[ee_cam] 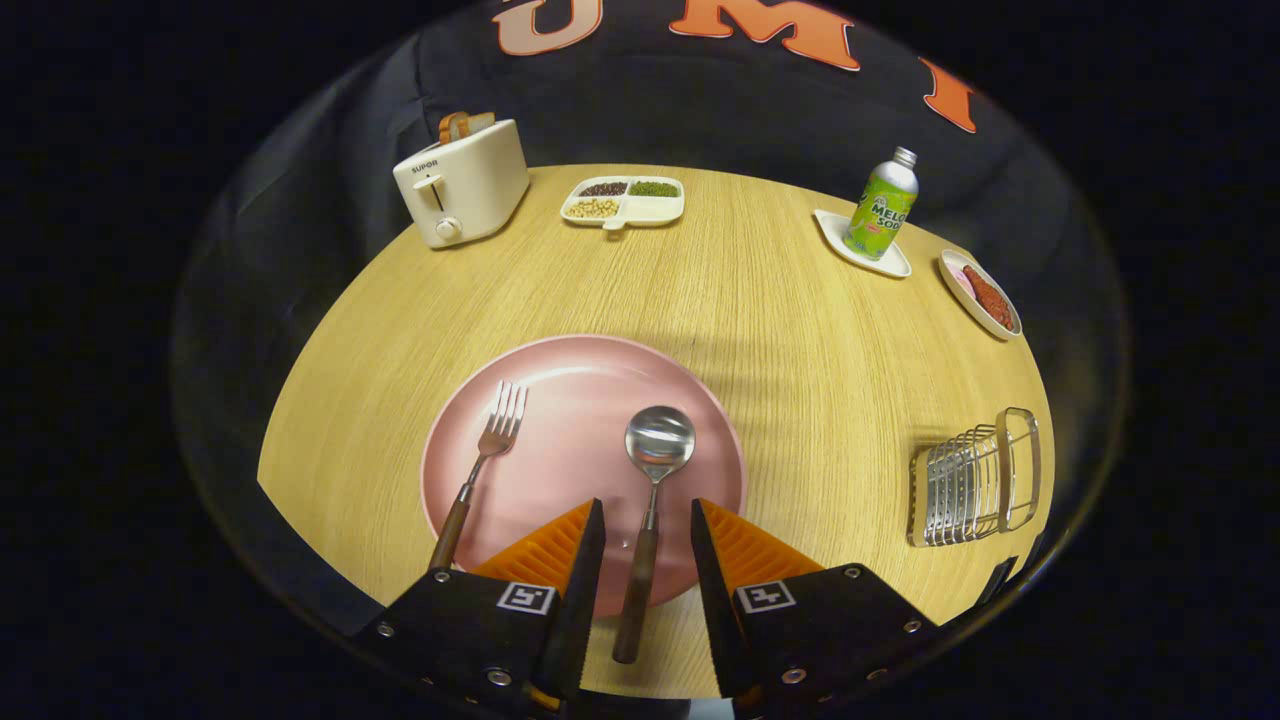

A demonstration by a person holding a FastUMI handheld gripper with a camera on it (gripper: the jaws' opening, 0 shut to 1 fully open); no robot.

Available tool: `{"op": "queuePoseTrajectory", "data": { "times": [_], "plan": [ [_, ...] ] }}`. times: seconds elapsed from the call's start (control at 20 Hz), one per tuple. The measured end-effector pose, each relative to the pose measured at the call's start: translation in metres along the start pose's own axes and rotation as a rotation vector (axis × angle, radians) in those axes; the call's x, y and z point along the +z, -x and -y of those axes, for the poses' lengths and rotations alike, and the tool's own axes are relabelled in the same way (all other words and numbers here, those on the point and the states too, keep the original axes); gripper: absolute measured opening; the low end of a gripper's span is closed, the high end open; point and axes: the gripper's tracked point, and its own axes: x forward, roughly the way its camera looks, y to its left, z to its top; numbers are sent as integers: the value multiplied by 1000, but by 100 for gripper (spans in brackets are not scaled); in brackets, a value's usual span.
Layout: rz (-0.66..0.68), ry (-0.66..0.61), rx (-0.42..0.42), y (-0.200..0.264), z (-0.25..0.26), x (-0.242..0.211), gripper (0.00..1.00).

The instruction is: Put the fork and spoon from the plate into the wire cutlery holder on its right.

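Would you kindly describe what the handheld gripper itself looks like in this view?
The gripper has two wedge-shaped fingers with ribbed outer faces and sawtooth inner edges. Each is mounted on a black angular block fastened with silver screws, and each block carries a small square black-and-white marker on top.

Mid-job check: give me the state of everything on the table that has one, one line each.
gripper: open, fingers either side of the spoon handle, not pressing
spoon: flat, bowl on plate, handle between fingers
fork: lying on plate, untouched
plate: flat on table
wire cutlery holder: empty, right of plate
toaster: bread in slot
soda bottle: upright, capped, on small dish
divided tray: three compartments filled, one empty
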Motion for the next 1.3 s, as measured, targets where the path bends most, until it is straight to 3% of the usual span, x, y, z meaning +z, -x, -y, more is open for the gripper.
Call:
{"op": "queuePoseTrajectory", "data": {
  "times": [0.25, 0.6, 0.75, 1.05, 1.3],
  "plan": [
    [-89, 6, 3, -18, -3, -5, 33],
    [-211, 41, -17, -22, 0, -21, 18],
    [-229, 33, 23, -22, -5, -19, 9],
    [-122, 18, 64, 1, -1, 7, 5],
    [4, -9, 50, 45, 33, 39, 5]
  ]
}}
